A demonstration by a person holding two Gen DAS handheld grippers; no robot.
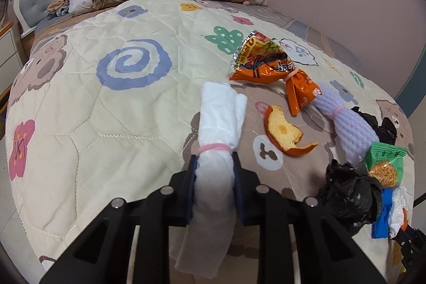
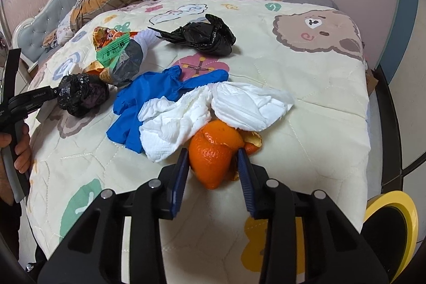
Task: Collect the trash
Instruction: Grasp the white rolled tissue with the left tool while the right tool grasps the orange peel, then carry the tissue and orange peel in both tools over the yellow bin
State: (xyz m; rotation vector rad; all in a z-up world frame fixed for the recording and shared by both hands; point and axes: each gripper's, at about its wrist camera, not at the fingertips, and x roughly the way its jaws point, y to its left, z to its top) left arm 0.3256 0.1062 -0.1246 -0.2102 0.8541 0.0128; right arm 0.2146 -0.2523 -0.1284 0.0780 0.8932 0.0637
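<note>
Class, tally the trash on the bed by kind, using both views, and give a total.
Black plastic bags: 2
Orange peels: 2
Snack packets: 2
White tissue pieces: 2
Blue glove: 1
Foam net: 1
Total: 10

Banded white tissue roll (image 1: pixel 221 119), orange peel (image 2: pixel 213 153) on bedspread.

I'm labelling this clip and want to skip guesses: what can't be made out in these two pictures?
- Left wrist view: the near end of the white paper roll blurs below the left hand-held gripper.
- Left wrist view: the blue glove is mostly hidden behind a black bag.
- Right wrist view: the far side of the orange peel lies under white tissue.
- Right wrist view: the yellow-rimmed object is cut off by the edge.
</note>
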